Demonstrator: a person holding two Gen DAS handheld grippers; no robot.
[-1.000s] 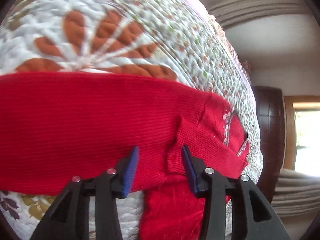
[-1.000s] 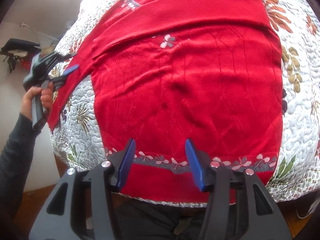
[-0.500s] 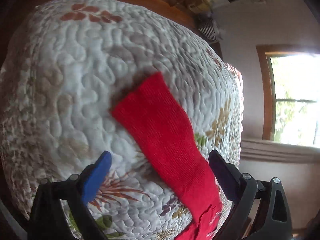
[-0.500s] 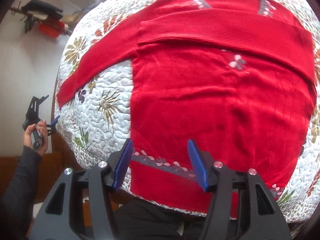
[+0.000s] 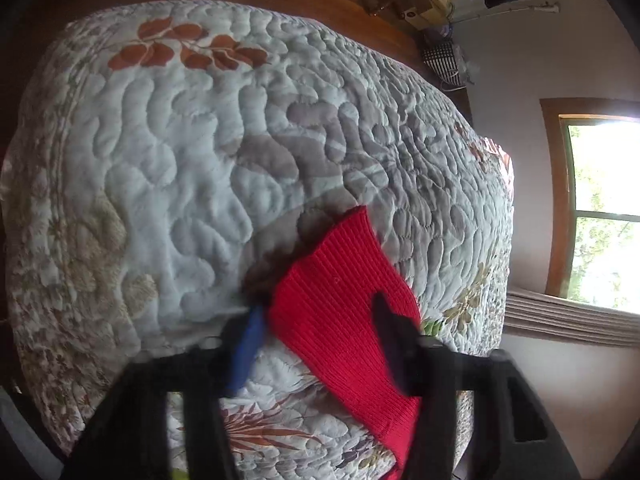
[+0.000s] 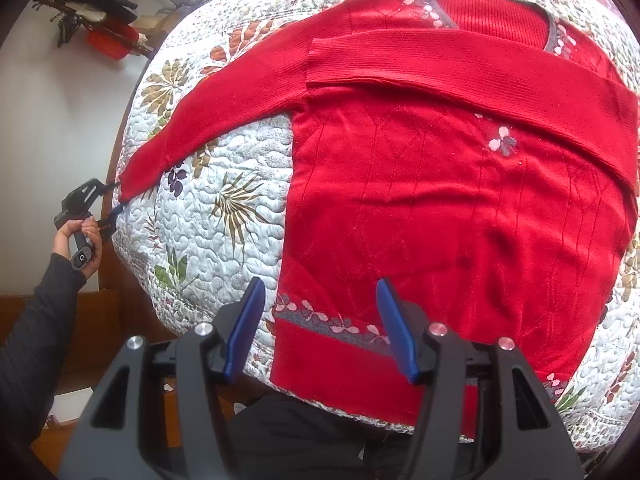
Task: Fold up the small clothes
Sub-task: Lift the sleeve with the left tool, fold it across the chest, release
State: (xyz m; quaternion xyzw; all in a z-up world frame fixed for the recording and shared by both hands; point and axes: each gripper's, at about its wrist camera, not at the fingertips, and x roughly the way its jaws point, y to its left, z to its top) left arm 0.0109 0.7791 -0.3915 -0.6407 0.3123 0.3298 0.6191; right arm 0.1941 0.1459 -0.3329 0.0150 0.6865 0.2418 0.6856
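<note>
Sweater (image 6: 460,208) has one sleeve folded across; left gripper's (image 5: 320,344) fingers straddle the other cuff (image 5: 344,296), grip unclear, right gripper (image 6: 320,328) gapes empty.

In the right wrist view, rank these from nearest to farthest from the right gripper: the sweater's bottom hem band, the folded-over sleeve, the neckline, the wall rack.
From the right gripper:
1. Hem band, directly under the fingers.
2. Folded-over sleeve, across the chest, further up.
3. Neckline, at the sweater's top.
4. Wall rack, upper left, beyond the bed.
</note>
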